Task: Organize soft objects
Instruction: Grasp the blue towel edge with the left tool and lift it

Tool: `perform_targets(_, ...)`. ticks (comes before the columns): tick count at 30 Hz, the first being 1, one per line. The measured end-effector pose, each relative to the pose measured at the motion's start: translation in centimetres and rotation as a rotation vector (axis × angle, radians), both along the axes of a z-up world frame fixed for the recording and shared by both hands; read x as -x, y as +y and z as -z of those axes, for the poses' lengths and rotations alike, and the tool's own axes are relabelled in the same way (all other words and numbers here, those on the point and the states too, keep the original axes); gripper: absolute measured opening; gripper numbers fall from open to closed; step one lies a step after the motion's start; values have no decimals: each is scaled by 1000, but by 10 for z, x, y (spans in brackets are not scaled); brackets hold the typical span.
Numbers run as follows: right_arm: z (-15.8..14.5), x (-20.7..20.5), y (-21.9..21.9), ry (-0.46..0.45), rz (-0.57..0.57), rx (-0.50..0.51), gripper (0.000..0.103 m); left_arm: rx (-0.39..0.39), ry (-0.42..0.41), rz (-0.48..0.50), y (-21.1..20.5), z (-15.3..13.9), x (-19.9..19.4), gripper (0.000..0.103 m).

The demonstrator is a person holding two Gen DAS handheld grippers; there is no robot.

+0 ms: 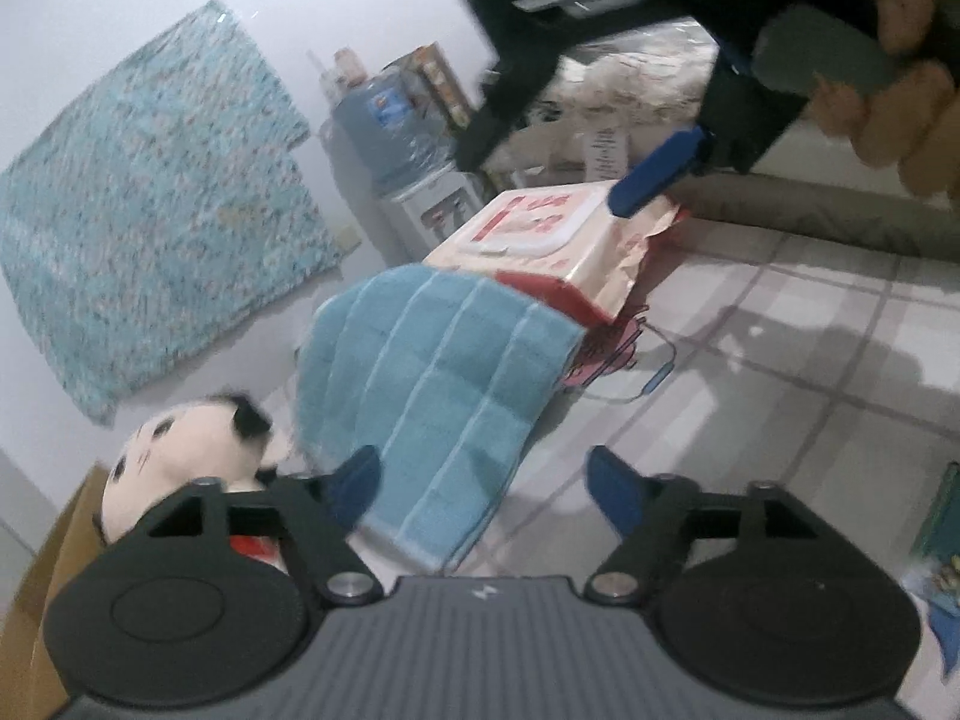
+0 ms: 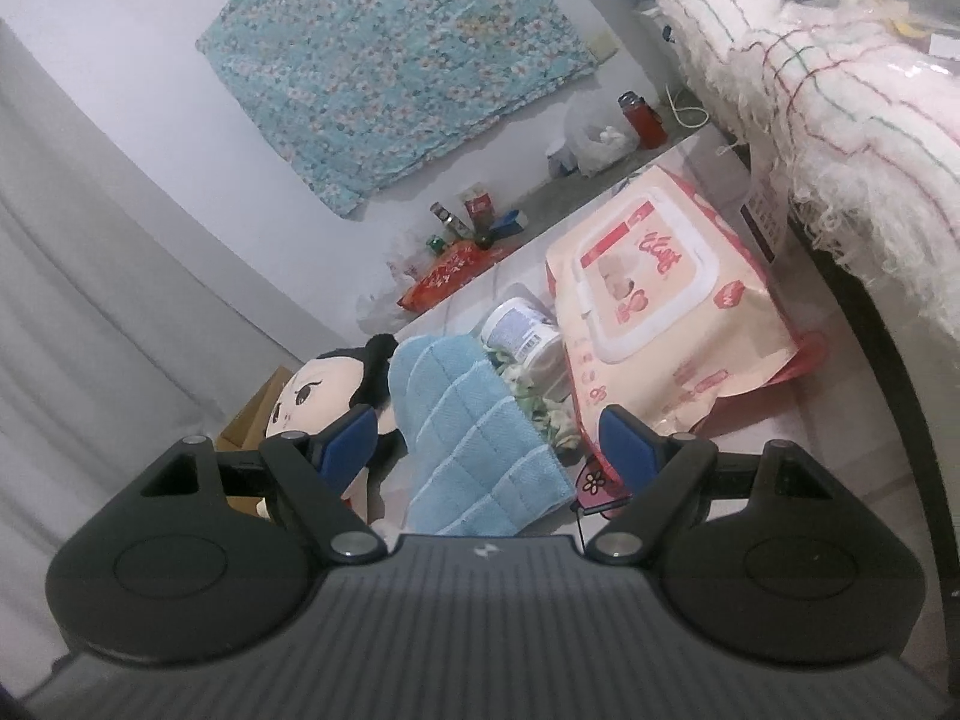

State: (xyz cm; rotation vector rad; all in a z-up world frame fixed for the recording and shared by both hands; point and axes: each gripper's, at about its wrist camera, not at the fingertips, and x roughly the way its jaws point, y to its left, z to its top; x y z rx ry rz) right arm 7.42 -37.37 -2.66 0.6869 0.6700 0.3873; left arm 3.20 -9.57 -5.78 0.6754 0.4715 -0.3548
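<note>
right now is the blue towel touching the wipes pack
Touching. In the left wrist view the wipes pack rests on the top edge of the blue towel, no gap between them.

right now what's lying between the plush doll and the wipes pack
In the right wrist view, the folded blue towel lies between the plush doll and the wipes pack, with a white jar behind it.
</note>
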Motion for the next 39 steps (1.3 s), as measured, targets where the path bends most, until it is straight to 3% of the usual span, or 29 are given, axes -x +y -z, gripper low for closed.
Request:
perform_targets(6,3,1,-10,14,22,-27,81,-185,-170,5,-47,29,-26,94)
perform_targets(11,5,1,-10,20,19,-24,81,-186,-184,-28,-64,29,-49,98)
perform_targets(14,4,2,-8,20,11,-22,81,-182,-143,-51,-65,29,-59,69)
perform_targets(16,3,2,-8,19,8,-18,81,-175,-176,-57,-61,29,-56,57)
perform_targets(18,3,0,-7,19,7,-19,82,-158,-194,-67,-55,25,-52,34)
perform_targets(19,3,0,-7,16,6,-20,81,-144,-194,-72,-52,22,-50,30)
perform_targets(20,3,0,-7,16,4,-22,81,-126,-188,-78,-49,20,-48,19)
perform_targets(27,4,0,-3,13,-10,-29,81,-43,-200,-115,-20,-11,-25,13)
perform_targets(34,3,0,-1,12,-18,-28,81,-13,-238,-125,3,-43,-1,13)
perform_targets(39,3,2,3,5,-34,-15,81,81,-183,-118,23,-64,19,13)
